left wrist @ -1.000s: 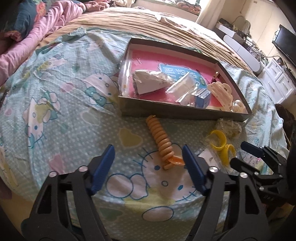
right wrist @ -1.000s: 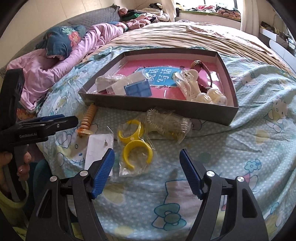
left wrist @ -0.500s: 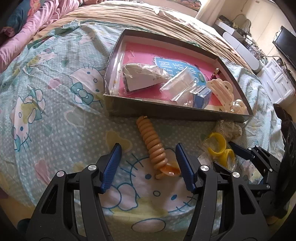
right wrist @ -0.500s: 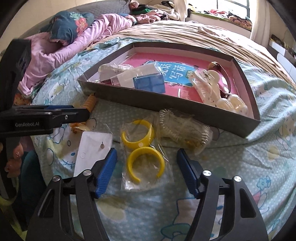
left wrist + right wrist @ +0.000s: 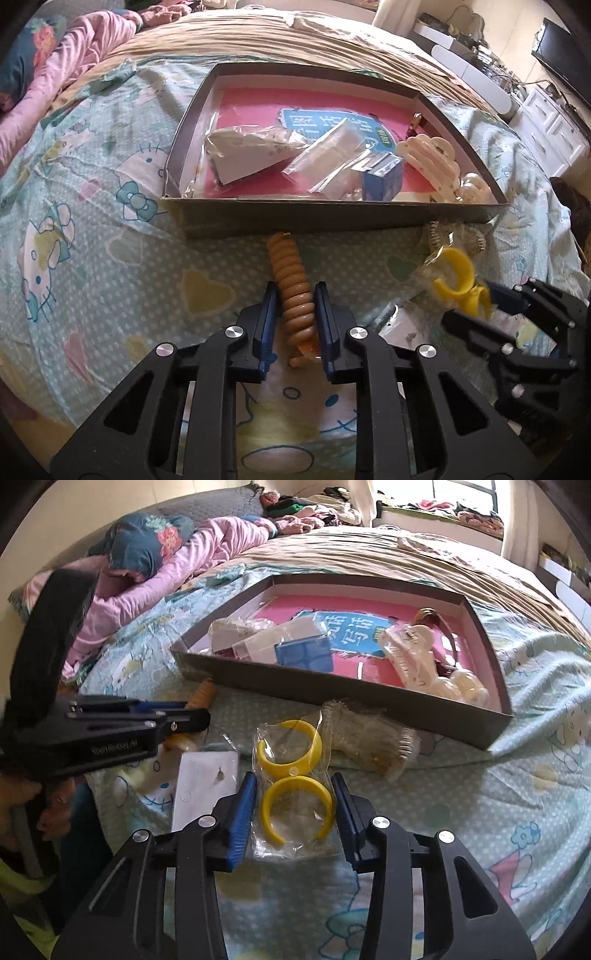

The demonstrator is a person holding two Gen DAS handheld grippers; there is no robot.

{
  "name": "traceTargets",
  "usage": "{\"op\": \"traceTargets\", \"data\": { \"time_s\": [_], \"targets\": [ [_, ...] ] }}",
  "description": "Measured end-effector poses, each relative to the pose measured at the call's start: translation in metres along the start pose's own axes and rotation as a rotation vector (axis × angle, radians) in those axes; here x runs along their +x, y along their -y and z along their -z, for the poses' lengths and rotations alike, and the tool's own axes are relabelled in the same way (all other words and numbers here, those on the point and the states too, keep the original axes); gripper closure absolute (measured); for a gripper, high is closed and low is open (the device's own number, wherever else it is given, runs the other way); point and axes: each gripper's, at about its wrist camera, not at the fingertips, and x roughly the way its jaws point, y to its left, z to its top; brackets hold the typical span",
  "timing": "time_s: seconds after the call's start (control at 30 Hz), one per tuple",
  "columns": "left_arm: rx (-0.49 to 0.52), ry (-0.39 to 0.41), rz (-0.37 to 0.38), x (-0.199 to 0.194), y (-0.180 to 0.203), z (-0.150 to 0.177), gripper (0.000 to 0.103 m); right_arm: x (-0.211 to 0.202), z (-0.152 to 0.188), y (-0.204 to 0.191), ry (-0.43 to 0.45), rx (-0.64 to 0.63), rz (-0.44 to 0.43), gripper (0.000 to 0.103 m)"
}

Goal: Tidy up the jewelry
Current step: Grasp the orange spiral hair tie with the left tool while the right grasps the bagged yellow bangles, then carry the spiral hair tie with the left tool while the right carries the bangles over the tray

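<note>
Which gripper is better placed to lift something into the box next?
Left. The left gripper already has its jaws against the orange spiral hair tie, near the shallow cardboard box; the right gripper only straddles the bagged yellow bangles.

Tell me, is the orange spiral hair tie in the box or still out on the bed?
Out. The orange spiral hair tie lies on the bedsheet in front of the box, with the left gripper closed around its near end.

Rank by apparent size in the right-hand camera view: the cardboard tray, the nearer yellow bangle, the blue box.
1. cardboard tray, by far the largest.
2. nearer yellow bangle, though it lies closest to the camera, so this is unsure.
3. blue box, farther away inside the tray.
</note>
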Motion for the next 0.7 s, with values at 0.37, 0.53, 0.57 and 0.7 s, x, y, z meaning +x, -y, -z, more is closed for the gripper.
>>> {"op": "traceTargets", "data": {
  "time_s": [0.37,0.53,0.57,0.7],
  "targets": [
    [-0.006,0.083,0.020,-0.038,-0.003,-0.002,0.090,-0.032,-0.003,0.012,0.055,0.041,0.011,0.064],
    [-0.021,0.119,0.019,-0.053,-0.009,-0.010,0.090,-0.043,-0.009,0.015,0.080,0.049,0.017,0.064],
    [-0.022,0.124,0.019,-0.056,-0.009,-0.012,0.090,-0.046,-0.011,0.015,0.090,0.052,0.018,0.064],
    [-0.031,0.145,0.018,-0.063,-0.011,-0.020,0.090,-0.053,-0.020,0.016,0.114,0.057,0.020,0.064]
  ]
}}
